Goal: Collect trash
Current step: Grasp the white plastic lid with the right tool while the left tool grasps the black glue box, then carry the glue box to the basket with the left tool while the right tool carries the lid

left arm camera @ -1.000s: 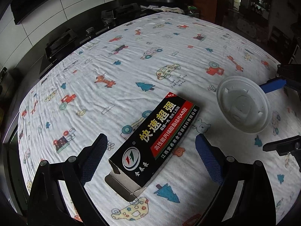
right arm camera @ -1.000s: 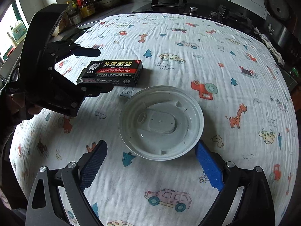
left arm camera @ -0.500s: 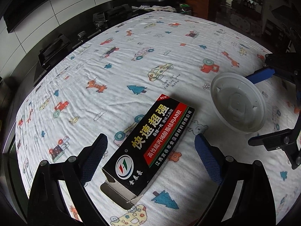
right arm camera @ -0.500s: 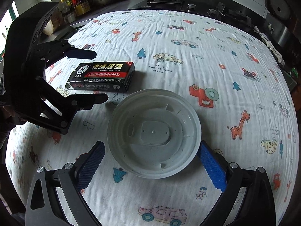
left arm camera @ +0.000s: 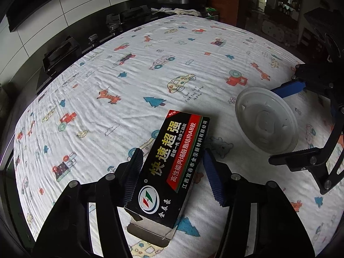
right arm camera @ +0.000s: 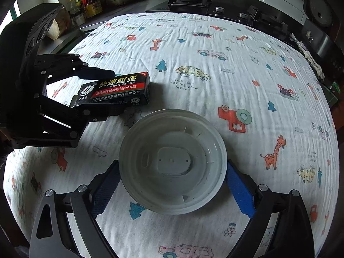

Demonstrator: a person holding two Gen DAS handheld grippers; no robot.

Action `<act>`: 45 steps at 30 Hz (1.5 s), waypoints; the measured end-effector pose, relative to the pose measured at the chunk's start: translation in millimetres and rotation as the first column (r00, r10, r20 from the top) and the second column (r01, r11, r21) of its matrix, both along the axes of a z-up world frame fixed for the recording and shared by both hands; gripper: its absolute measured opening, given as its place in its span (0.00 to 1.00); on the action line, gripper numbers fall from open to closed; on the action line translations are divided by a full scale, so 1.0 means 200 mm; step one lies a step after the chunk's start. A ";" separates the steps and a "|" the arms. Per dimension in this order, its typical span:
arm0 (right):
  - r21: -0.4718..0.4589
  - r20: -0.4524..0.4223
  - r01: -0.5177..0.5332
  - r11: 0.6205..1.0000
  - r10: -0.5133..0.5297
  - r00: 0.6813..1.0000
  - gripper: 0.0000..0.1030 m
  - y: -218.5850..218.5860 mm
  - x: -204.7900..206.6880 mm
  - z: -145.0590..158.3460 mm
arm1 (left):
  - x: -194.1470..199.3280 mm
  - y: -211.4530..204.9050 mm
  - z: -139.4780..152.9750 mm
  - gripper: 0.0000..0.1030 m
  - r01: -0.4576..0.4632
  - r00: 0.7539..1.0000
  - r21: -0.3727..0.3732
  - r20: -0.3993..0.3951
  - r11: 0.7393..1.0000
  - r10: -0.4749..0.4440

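On the tabletop's crinkled, cartoon-printed cloth [left arm camera: 133, 99], a glossy black rectangular carton [left arm camera: 172, 161] lies clamped between the ribbed pads of the left gripper [left arm camera: 172, 172], whose jaws have just closed. Right gripper [right arm camera: 172, 185], jaws wide, straddles a round translucent plastic lid [right arm camera: 172, 161] without pressing it. Only the left-wrist view shows the carton's open end flap.

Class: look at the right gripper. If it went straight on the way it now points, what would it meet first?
Probably the white plastic lid, which lies between the open pads of the right gripper. Under it is the printed cloth; the depth is hard to judge.
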State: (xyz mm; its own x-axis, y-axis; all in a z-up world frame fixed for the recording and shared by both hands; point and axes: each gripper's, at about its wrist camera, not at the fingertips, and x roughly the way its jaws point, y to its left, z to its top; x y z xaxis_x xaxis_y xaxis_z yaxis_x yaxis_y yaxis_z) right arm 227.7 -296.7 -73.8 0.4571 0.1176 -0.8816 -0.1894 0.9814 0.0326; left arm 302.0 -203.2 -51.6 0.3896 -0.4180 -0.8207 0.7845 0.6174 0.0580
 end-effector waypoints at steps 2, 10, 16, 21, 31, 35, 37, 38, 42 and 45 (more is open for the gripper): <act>0.009 0.002 -0.003 1.000 0.003 1.000 0.87 0.01 -0.01 0.01 | 0.00 0.02 0.02 0.50 -0.020 1.000 -0.010 -0.005 1.000 0.020; 0.028 0.033 -0.046 0.999 0.046 0.998 0.87 0.13 -0.09 0.10 | -0.07 0.22 0.14 0.49 -0.119 0.993 -0.063 0.007 0.991 0.120; 0.038 0.068 -0.120 0.992 0.117 0.991 0.87 0.32 -0.14 0.19 | -0.18 0.50 0.25 0.49 -0.245 0.968 -0.093 0.037 0.965 0.249; 0.050 0.095 -0.195 0.979 0.190 0.977 0.87 0.53 -0.16 0.26 | -0.26 0.85 0.34 0.49 -0.378 0.919 -0.105 0.077 0.920 0.387; 0.080 0.117 -0.358 0.930 0.348 0.930 0.87 1.05 -0.13 0.32 | -0.40 1.72 0.39 0.50 -0.678 0.723 -0.128 0.061 0.724 0.688; 0.103 0.115 -0.413 0.905 0.402 0.908 0.87 1.28 -0.10 0.32 | -0.42 2.01 0.34 0.50 -0.771 0.626 -0.109 0.048 0.627 0.778; 0.115 0.113 -0.440 0.891 0.428 0.897 0.87 1.39 -0.09 0.31 | -0.41 2.15 0.30 0.50 -0.807 0.583 -0.101 0.023 0.582 0.812; 0.120 0.112 -0.451 0.885 0.439 0.891 0.87 1.44 -0.08 0.31 | -0.41 2.21 0.28 0.50 -0.824 0.560 -0.096 0.010 0.558 0.829; 0.142 0.115 -0.492 0.859 0.479 0.870 0.87 1.62 -0.05 0.31 | -0.42 2.40 0.17 0.50 -0.872 0.488 -0.082 -0.056 0.483 0.871; 0.163 0.120 -0.515 0.841 0.502 0.857 0.88 1.76 -0.01 0.32 | -0.43 2.48 0.11 0.50 -0.893 0.450 -0.075 -0.095 0.445 0.888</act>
